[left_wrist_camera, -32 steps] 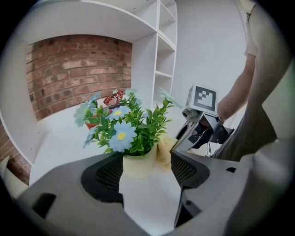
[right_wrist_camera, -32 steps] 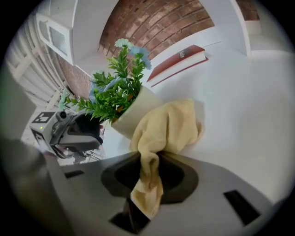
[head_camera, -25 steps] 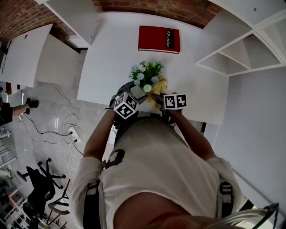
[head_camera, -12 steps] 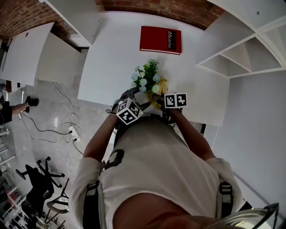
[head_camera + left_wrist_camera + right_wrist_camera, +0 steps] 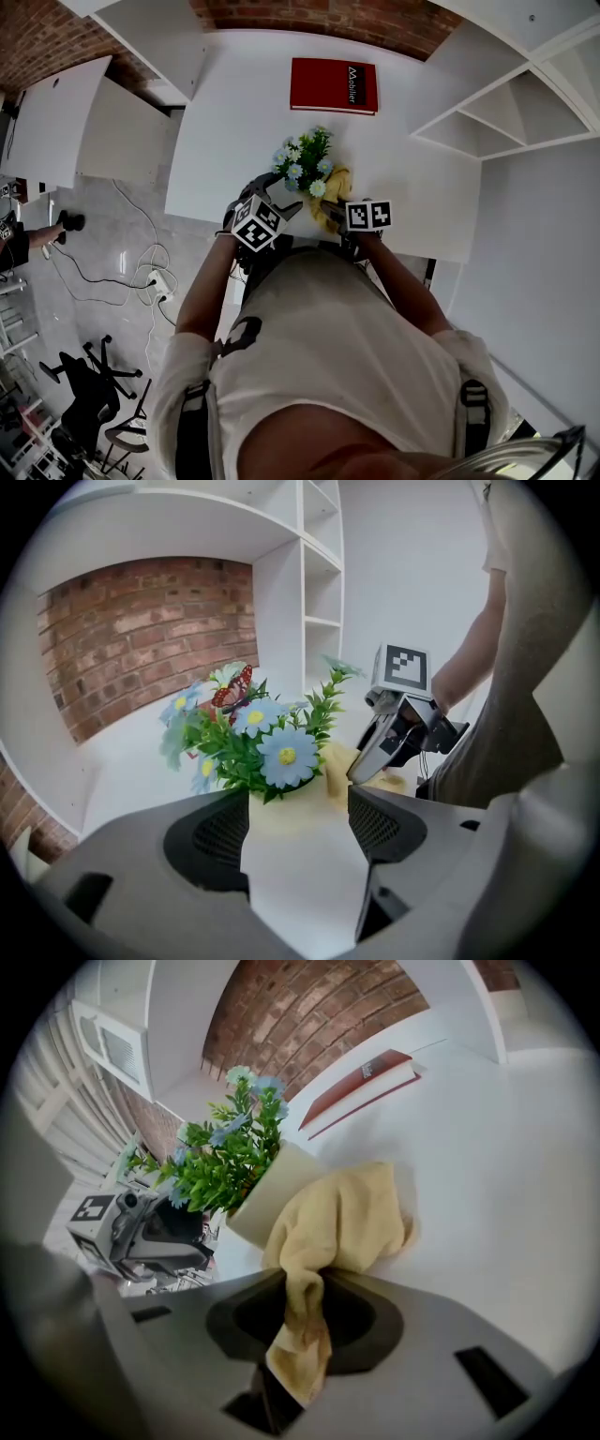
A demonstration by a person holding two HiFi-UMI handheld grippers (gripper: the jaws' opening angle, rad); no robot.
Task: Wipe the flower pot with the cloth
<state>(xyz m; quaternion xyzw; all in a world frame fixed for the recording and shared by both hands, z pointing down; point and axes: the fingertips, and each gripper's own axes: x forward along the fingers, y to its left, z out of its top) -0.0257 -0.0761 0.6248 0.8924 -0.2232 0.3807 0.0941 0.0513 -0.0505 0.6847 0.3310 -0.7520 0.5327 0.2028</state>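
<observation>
A: Where is the flower pot found?

B: The flower pot [image 5: 272, 1190] is seen tilted, near the front edge of the desk [image 5: 234, 122]. Its pale body is clamped between the jaws of the left claw [image 5: 298, 822], with blue and white flowers [image 5: 272, 747] carried on top. Whether its base is resting on the desk cannot be told.

A: And the cloth?

B: The cloth [image 5: 342, 1218] is pinched by a bunched corner in the right claw [image 5: 305, 1312], whose jaws are closed on it. The rest is draped against the pot's side.

A: How is the pot expected to handle?

B: It is judged light and stiff, with a smooth wall that may slip, and somewhat top-heavy under the foliage. A hold across the lower body is thought best, and the flowers are better left untouched.

A: And the cloth itself?

B: Softness and limpness are expected. Pressure can be passed only close to the claw, so a short hold near the bunched edge is advised.
</observation>
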